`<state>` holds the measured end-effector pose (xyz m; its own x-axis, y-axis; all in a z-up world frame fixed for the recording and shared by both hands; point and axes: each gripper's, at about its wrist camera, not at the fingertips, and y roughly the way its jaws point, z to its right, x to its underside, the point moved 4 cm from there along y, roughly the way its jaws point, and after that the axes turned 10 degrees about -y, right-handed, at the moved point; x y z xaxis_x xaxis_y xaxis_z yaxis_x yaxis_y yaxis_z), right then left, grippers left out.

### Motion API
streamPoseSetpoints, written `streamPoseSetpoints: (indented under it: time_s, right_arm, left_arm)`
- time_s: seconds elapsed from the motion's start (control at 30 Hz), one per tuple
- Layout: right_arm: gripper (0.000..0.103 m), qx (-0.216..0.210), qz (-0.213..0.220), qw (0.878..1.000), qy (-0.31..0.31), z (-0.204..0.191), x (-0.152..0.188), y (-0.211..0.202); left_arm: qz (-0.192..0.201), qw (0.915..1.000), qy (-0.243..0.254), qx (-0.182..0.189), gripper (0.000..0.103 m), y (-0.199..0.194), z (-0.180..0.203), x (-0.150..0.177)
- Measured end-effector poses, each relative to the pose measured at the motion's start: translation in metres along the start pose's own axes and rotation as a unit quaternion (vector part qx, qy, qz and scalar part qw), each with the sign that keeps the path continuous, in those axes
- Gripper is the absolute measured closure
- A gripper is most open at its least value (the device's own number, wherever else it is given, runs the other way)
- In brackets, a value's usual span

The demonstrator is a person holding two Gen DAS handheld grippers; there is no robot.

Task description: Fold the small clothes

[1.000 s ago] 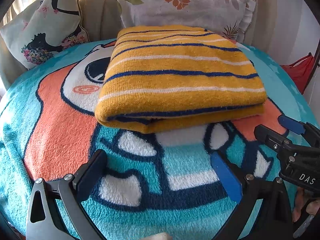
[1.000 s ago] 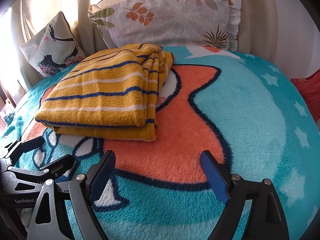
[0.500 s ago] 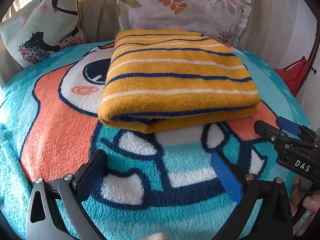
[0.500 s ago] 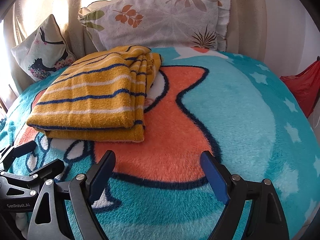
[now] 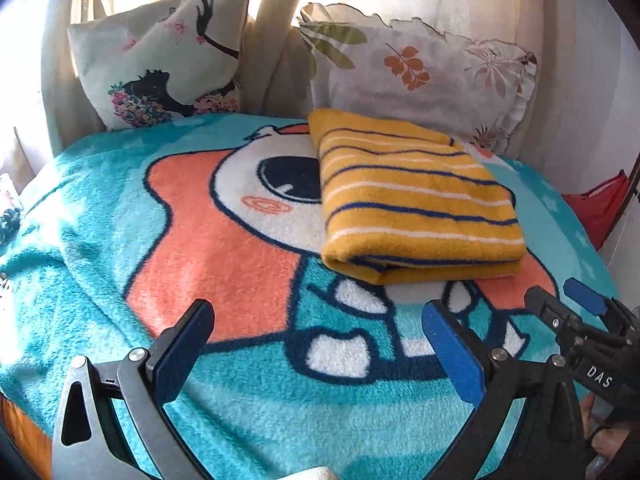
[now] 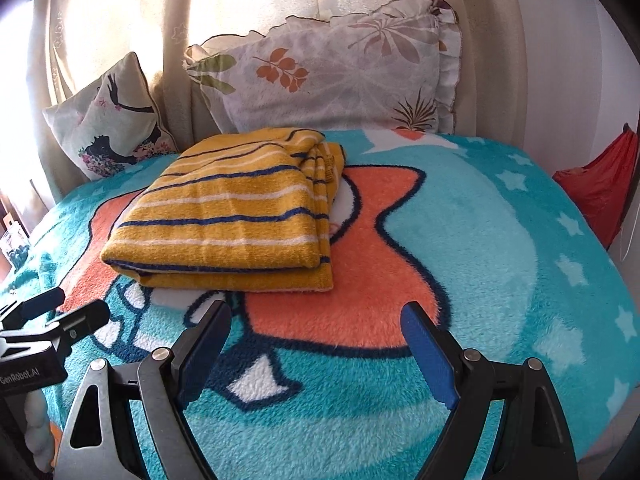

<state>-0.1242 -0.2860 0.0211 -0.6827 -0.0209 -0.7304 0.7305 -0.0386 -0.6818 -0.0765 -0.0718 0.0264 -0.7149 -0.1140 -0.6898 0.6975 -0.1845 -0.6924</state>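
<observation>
Both claws hover spread and empty over the bed: the left claw [image 5: 318, 354] and the right claw [image 6: 316, 354], side by side. At about one o'clock from the left one, the yellow striped garment [image 5: 416, 204] lies folded flat on the cartoon blanket [image 5: 248, 400], seemingly finished. Two pillows [image 6: 332, 80] stand behind; nothing blocks it.
</observation>
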Motion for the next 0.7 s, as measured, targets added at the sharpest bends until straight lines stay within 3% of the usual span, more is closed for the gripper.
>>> streamPoseSetpoints:
  time_s: [0.13,0.33,0.53,0.7]
  right_arm:
    - [0.013,-0.011,0.003,1.000,-0.025,-0.020,-0.005,-0.002]
    - [0.013,-0.046,0.014,0.998,-0.046,-0.050,-0.018,-0.004]
    - [0.013,-0.075,0.040,0.994,-0.066,-0.078,-0.049,-0.005]
    - [0.013,-0.097,0.028,0.989,-0.107,-0.099,-0.075,0.028]
  left_arm:
    - [0.021,0.9991,-0.017,-0.033,0.000,-0.007,-0.020,-0.010]
    - [0.019,0.9978,-0.046,-0.045,0.000,-0.009,-0.047,-0.014]
    - [0.020,0.9976,-0.053,-0.040,0.000,-0.013,-0.054,-0.012]
    - [0.017,0.9978,-0.052,-0.037,0.000,-0.014,-0.055,-0.010]
